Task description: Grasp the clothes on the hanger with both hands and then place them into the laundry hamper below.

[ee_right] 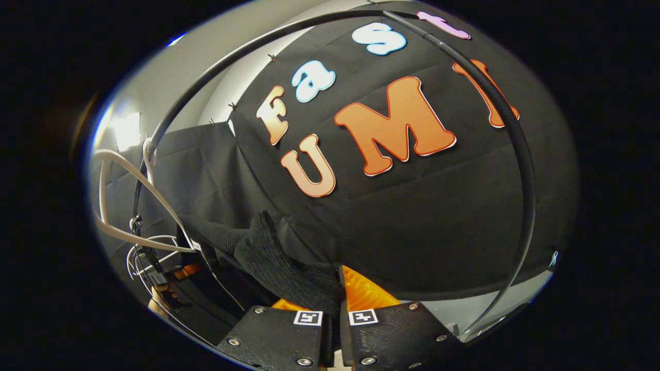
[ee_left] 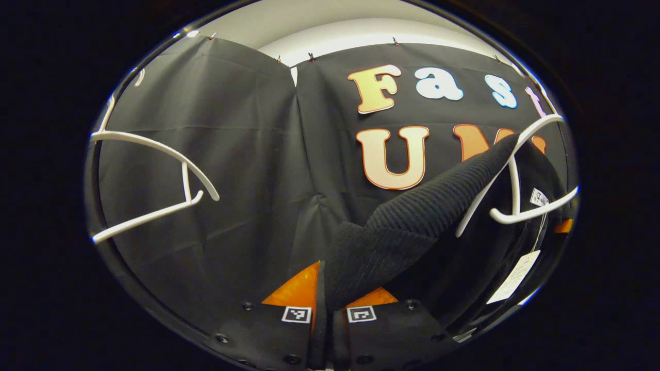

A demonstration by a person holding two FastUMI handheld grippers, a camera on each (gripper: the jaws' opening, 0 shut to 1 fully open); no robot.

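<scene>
Tag (ee_left: 514,276) on garment (ee_left: 412,221); rail (ee_right: 515,149) opposite.

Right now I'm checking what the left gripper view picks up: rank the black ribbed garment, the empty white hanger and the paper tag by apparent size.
Largest to smallest, as seen:
1. black ribbed garment, though nearness to the camera inflates it
2. empty white hanger
3. paper tag

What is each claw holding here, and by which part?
Both claws, left and right, pinch the black ribbed knit garment by its fabric edges; it still drapes over the white plastic hanger.
</scene>
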